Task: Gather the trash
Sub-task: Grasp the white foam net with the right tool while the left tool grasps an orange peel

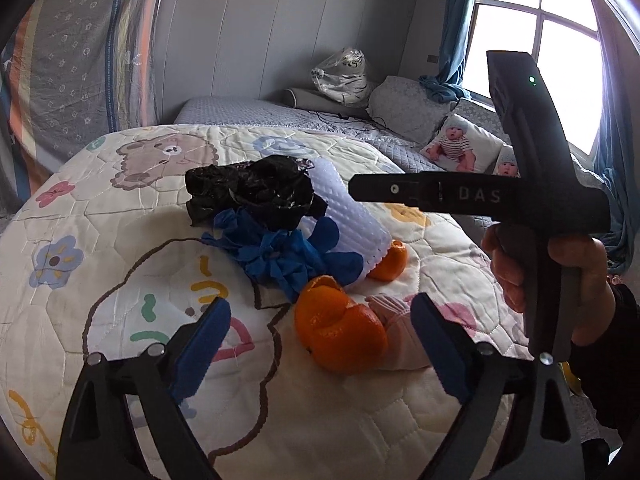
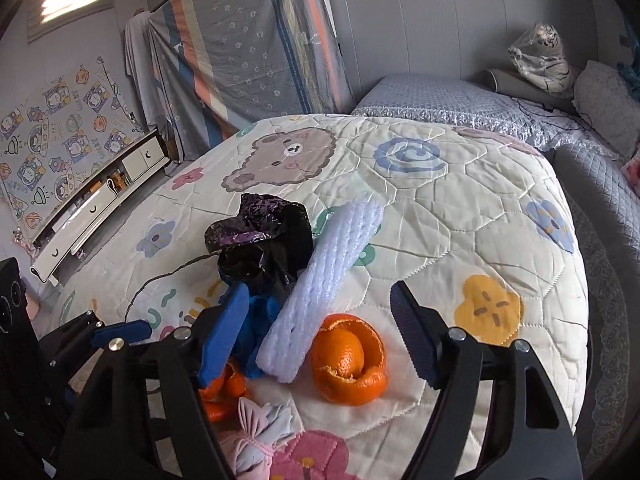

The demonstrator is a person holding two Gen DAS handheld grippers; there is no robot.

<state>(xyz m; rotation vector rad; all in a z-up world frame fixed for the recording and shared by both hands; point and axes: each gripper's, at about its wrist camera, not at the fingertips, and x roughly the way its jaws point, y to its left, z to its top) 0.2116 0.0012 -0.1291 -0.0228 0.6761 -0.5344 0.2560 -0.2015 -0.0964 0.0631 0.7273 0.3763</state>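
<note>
On the cream quilted bedspread printed with bears and flowers (image 2: 460,208) a small heap of rubbish lies gathered near the middle: a crumpled black plastic bag (image 2: 260,240) at the far side, a ribbed white foam sleeve (image 2: 320,292) leaning across it, a knot of blue rubbery gloves (image 1: 288,256) tucked against both, and two pieces of orange mandarin peel. The larger curled peel (image 2: 348,360) sits at the near right of the heap, just beside the foam's near end; the smaller peel (image 2: 222,392) lies to the near left, partly hidden behind a blue finger pad in the right wrist view. A small pink and pale-blue cloth bundle (image 2: 260,432) lies nearest of all. The left gripper (image 1: 320,332) hangs over the near edge of the heap with its jaws spread wide and nothing between them, one peel lying on the bedspread just ahead of the gap. The right gripper (image 2: 320,320) is likewise wide and empty, its fingers straddling the near end of the foam sleeve and the larger peel without touching either, as far as I can tell. To me this looks like the approach before a first pick: nothing is lifted, and no bin shows. The black bag may be meant as the receptacle, though that is a guess. The next move calls for lowering one gripper squarely over a peel and closing gently, since the curled rind will likely crush or slip, and the foam beside it could be nudged.
</note>
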